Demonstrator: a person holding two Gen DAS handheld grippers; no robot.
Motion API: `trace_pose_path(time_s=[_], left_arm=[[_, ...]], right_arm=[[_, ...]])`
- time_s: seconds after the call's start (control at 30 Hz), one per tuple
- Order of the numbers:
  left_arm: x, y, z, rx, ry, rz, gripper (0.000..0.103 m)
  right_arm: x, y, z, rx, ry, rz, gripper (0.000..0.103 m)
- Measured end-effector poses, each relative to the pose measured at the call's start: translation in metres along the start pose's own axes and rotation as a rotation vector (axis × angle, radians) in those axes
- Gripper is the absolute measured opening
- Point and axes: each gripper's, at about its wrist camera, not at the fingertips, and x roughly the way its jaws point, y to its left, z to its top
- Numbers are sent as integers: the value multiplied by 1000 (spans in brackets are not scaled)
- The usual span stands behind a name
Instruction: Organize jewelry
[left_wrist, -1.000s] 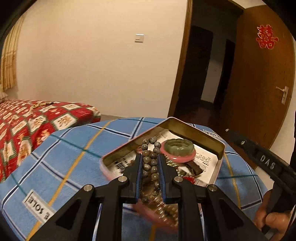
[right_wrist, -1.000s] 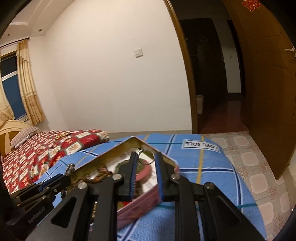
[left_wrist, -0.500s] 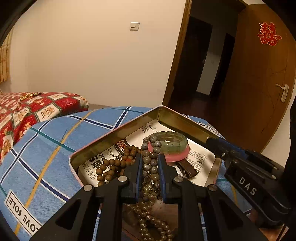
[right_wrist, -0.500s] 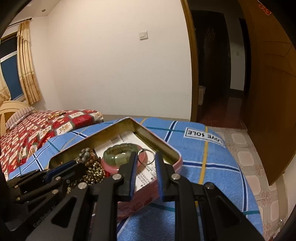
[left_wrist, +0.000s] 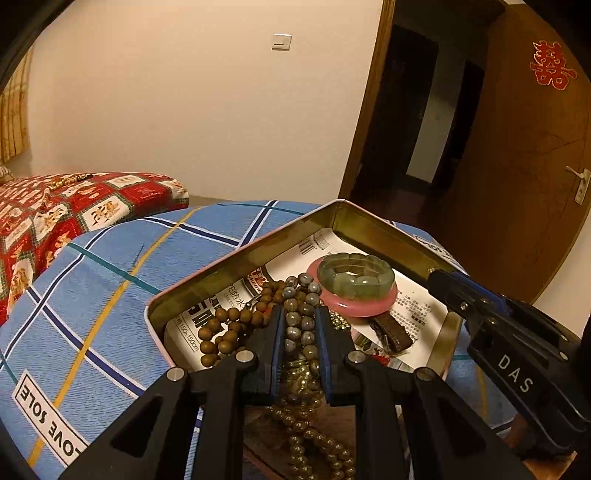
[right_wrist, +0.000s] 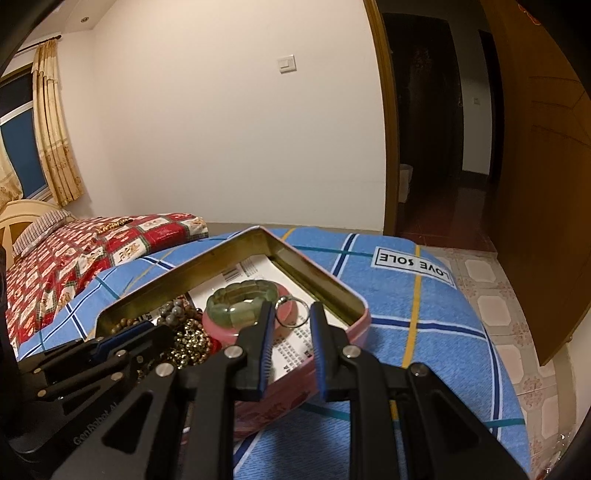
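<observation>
The left gripper (left_wrist: 300, 332) pinches a grey bead strand (left_wrist: 300, 302) over the tin (left_wrist: 258, 251) (its tail dangles below); the right gripper (right_wrist: 291, 325), narrowed, holds nothing, ready beside.

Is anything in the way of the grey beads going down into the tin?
No lid covers the tin. The left gripper holds the grey beads right over it; only brown beads and gold beads lie piled underneath.

Lower loop of the grey bead strand (left_wrist: 300, 325) behind the fingers (left_wrist: 275, 354).
</observation>
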Motion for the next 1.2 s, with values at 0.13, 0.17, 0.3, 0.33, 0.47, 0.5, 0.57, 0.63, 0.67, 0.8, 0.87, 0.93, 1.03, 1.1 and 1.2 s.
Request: trace_pose_path(time_s=[0.13, 0.17, 0.3, 0.33, 0.47, 0.5, 0.57, 0.63, 0.67, 0.8, 0.87, 0.93, 1.03, 1.1, 1.2], left_arm=[[0, 1, -1, 0, 2, 17, 17], [0, 1, -1, 2, 2, 24, 17], [0, -2, -2, 19, 4, 25, 35], [-1, -3, -2, 24, -1, 31, 48], [-10, -3, -3, 17, -47, 75, 73], [-10, -1, -2, 13, -51, 79, 73], [-9, 0, -2, 5, -45, 92, 73], [-10, 2, -2, -1, -47, 92, 73], [-10, 2, -1, 0, -49, 93, 73], [-12, 1, -1, 10, -67, 112, 74], [-14, 2, -2, 15, -75, 129, 74], [-18, 2, -3, 19, -92, 159, 74], [-27, 5, -5, 28, -124, 220, 74], [-33, 8, -9, 27, -140, 247, 74], [-43, 10, -15, 20, -149, 261, 74]], right_arm=[[1, 0, 0, 4, 3, 8, 23], [1, 0, 0, 8, 1, 10, 23], [0, -1, 0, 24, -7, 20, 26], [-1, -2, 0, 32, -13, 26, 30], [-8, -4, 0, 54, -51, 31, 57], [-12, -3, 0, 53, -73, 18, 64], [-16, -3, 1, 53, -96, 0, 69], [-17, -5, 2, 65, -110, -11, 73], [-17, -7, 2, 74, -113, -16, 73], [-16, -11, 2, 100, -119, -24, 74], [-17, -11, 2, 102, -128, -35, 75], [-19, -11, 1, 99, -143, -56, 77], [-26, -9, 1, 92, -188, -98, 81], [-29, -9, 0, 91, -212, -116, 85], [-34, -8, -1, 84, -240, -135, 87]])
